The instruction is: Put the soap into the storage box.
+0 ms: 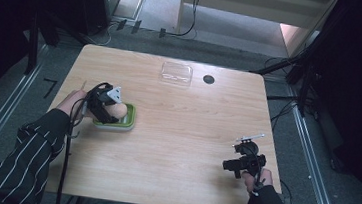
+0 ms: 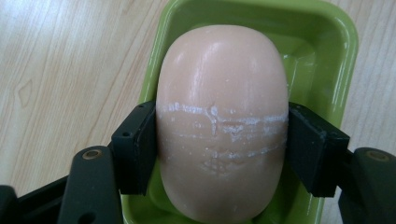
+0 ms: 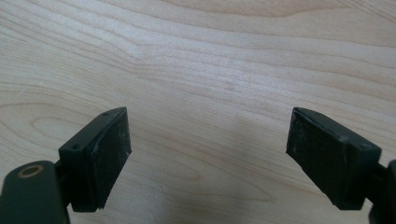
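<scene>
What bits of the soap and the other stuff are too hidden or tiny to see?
- Soap: its underside, left gripper view, hidden by its own bulk; near end cut by the bottom edge.
- Green dish: its floor, covered by the soap.
- Dark round spot: high view, too small to identify.
- Clear lid: high view, too faint to tell any contents.

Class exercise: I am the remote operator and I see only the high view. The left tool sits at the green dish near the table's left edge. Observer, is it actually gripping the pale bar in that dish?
Observer: Yes. In the left gripper view the left tool has both pads pressed on the sides of the soap bar.
Operator: Is the bar marked?
Observer: White scuff lines run across its middle, level with the pads.
Operator: Is it out of the green dish?
Observer: No, the dish rim surrounds it on both sides.
Operator: And the right tool?
Observer: Open, with bare wooden table between its pads.
</scene>
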The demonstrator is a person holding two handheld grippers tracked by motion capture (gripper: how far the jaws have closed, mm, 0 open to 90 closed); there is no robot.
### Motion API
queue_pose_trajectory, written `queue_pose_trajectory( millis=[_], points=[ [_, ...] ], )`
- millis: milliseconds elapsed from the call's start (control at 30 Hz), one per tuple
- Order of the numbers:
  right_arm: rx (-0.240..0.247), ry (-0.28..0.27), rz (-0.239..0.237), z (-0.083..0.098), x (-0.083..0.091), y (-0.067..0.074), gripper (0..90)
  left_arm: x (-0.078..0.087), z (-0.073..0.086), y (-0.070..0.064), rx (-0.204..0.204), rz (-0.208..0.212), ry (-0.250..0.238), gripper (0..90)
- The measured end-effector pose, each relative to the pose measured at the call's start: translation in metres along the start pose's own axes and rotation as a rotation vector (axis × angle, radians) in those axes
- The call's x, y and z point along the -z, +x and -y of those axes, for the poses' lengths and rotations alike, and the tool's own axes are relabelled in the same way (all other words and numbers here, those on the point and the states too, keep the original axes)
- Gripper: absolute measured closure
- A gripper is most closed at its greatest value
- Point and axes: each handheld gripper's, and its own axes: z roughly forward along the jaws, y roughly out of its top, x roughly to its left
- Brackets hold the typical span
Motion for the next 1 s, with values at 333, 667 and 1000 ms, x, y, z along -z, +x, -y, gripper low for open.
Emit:
queue_pose_trajectory(
  millis=[333,667,1000],
  points=[
    [0.006,0.001,0.002,-0.001,0.000,0.000,14.4,0.002,0.001,0.000,-0.009,-0.011,-0.006,30.6],
    [0.000,0.002,0.000,-0.001,0.000,0.000,14.4,0.006,0.001,0.000,0.010,-0.029,-0.024,22.3],
    [-0.002,-0.003,0.001,0.001,0.002,-0.001,14.4,0.017,-0.003,-0.001,0.067,-0.049,-0.085,11.9]
  ],
)
